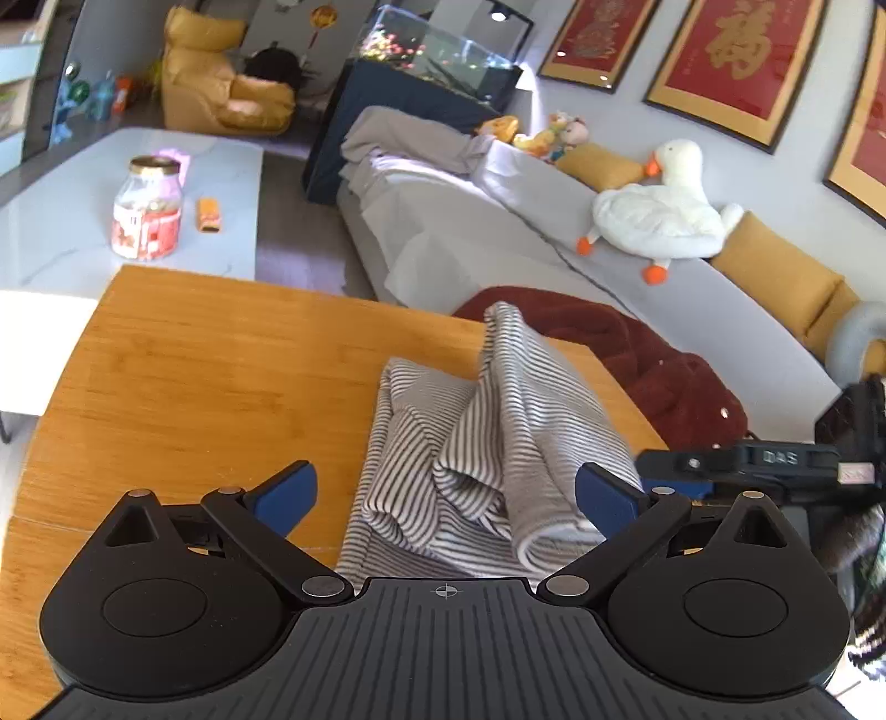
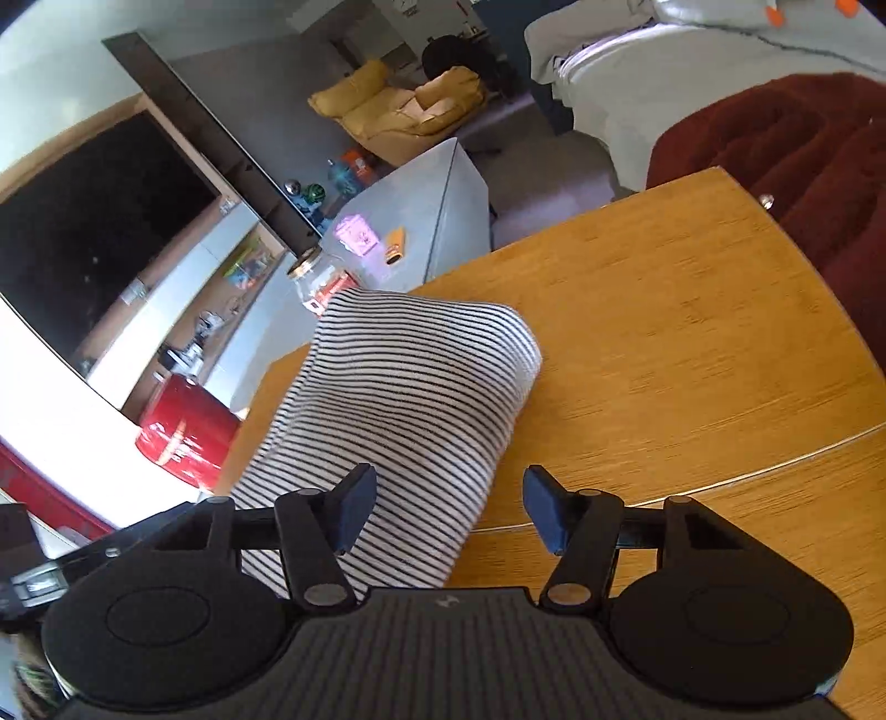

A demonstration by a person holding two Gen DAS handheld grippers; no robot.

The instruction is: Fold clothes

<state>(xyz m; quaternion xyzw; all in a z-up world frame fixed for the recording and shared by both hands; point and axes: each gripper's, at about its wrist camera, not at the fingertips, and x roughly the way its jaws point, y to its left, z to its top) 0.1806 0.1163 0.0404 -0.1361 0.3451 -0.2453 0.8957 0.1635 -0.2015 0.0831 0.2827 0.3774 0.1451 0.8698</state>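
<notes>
On the bench (image 1: 183, 360) lies a rumpled striped garment (image 1: 470, 443), judged light, limp and slip-prone, best taken at a hem or corner; left hand-held gripper (image 1: 446, 498) and right hand-held gripper (image 2: 449, 512) both gape, holding nothing.

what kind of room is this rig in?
Most likely a home living room: a grey sofa with a plush goose, a fish tank, and a wall TV.
</notes>
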